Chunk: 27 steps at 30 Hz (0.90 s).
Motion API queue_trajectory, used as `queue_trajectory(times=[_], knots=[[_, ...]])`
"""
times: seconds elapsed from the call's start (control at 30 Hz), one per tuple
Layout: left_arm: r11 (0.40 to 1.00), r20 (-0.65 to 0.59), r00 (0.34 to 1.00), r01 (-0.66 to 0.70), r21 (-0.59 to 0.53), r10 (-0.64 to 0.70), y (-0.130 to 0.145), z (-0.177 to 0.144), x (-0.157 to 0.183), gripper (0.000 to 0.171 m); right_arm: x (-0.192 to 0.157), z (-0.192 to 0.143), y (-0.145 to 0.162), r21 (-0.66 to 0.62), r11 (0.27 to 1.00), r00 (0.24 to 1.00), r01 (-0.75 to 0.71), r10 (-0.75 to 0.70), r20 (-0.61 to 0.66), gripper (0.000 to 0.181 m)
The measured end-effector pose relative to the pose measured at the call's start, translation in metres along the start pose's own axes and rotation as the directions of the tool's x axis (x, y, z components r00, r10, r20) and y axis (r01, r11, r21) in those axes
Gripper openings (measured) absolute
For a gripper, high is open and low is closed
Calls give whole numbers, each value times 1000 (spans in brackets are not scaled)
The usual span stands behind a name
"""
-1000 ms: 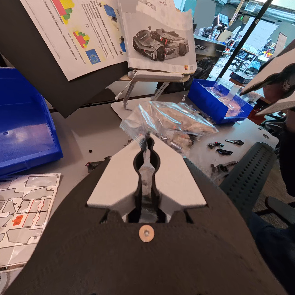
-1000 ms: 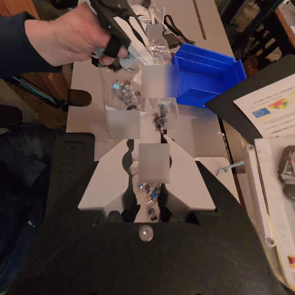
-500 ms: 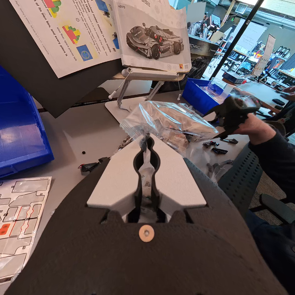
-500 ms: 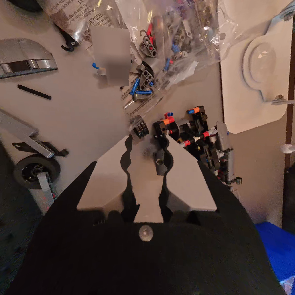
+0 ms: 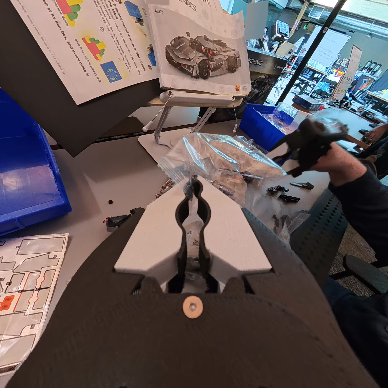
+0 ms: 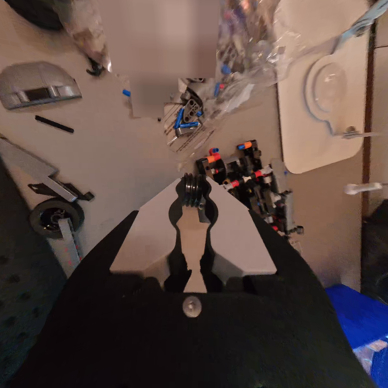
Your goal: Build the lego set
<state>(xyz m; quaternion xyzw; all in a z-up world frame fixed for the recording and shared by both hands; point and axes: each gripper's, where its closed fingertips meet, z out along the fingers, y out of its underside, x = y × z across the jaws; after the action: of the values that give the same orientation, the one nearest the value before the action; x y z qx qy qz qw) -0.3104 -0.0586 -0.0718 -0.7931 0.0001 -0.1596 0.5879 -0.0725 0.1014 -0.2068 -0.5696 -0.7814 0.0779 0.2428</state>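
My left gripper (image 5: 194,183) is shut on the edge of a clear plastic bag (image 5: 218,155) of Lego parts and holds it above the grey table (image 5: 109,168). My right gripper (image 6: 193,183) is low over the table, shut on a small black ribbed round piece (image 6: 191,193). A small dark grey part (image 6: 202,212) sits against its right finger. A part-built black assembly (image 6: 252,184) with red and orange pins lies just right of the fingertips. The right gripper also shows blurred in the left wrist view (image 5: 310,147), in a person's hand.
A grey curved panel (image 6: 37,86), a black axle (image 6: 54,124) and a wheel on a grey beam (image 6: 55,216) lie to the left. The bag (image 6: 241,63) hangs ahead. A booklet stand (image 5: 201,98), blue bins (image 5: 25,168) (image 5: 262,126) and a sticker sheet (image 5: 27,283) surround the work area.
My right gripper swung down to the table, moved onto the black ribbed piece that lay just beyond its tips, and its jaws closed on it. The left gripper kept holding the bag.
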Motion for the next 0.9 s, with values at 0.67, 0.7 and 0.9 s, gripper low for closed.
queue_trajectory(times=[0.67, 0.7, 0.9], knots=[[999, -16, 999, -31, 17, 31, -2, 4, 11, 0, -106, -63, -278, 506, 845, 926, 175, -316, 208, 31], [999, -15, 999, -29, 18, 29, -2, 3, 10, 0, -104, -65, -278, 510, 843, 930, 169, -308, 202, 30], [1000, -16, 1000, -23, 14, 23, 0, 4, 10, 0, -74, -106, -244, 545, 826, 971, 144, -224, 84, 29]])
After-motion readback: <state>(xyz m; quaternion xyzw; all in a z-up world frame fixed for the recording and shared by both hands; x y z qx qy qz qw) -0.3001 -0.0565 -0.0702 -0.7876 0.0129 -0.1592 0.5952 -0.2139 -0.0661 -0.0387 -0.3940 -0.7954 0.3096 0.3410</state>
